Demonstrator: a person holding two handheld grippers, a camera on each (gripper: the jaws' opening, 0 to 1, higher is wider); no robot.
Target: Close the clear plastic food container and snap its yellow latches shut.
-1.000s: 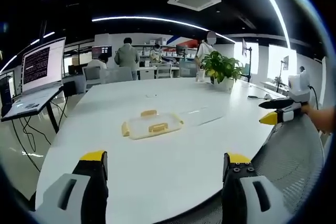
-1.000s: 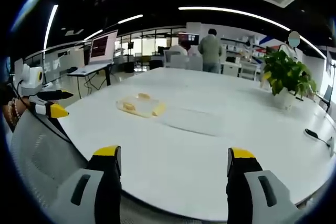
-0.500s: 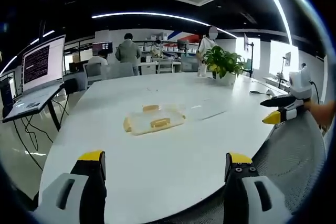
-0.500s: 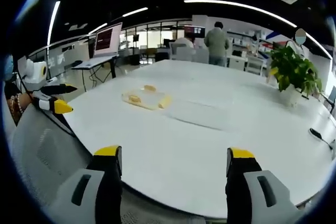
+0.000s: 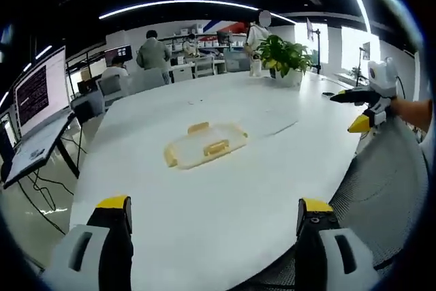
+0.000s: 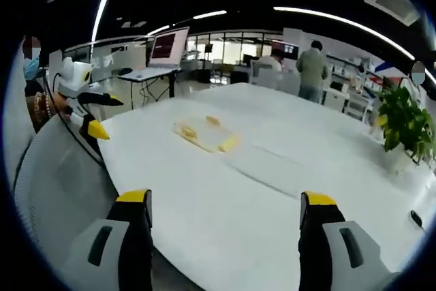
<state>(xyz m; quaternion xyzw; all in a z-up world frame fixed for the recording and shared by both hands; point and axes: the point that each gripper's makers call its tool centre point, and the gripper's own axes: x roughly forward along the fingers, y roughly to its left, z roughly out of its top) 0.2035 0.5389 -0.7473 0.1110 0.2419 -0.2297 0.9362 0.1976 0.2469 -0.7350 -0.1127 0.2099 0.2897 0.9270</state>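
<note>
Laptop [image 5: 34, 117]: on a stand at the far left in the left gripper view, its screen lit up.
Left gripper [image 5: 214, 233]: its two jaws are wide apart with nothing between them. It is over the near edge of the table. In the right gripper view it comes in from the left, held by a hand, out past the table edge.
Table [image 5: 204, 223]: big, white and round.
Box [image 5: 204, 148]: clear plastic with yellow latches. It lies flat out on the table, well apart from both grippers. In the right gripper view it sits left of the middle [image 6: 206, 134].
Latches [image 5: 216, 147]: one yellow latch is at the near side of the box, one at the far side, one at the left end. I cannot tell if they are snapped.
People [image 5: 154, 52]: some stand and sit at desks far behind the table.
Plant [image 5: 281, 56]: green, in a pot at the far side of the table.
Chair [image 5: 388, 195]: grey mesh, at the right, beside the table.
Right gripper [image 6: 225, 236]: its jaws are wide apart too, with nothing held. In the left gripper view it comes in from the right, held by a hand above the chair.
</note>
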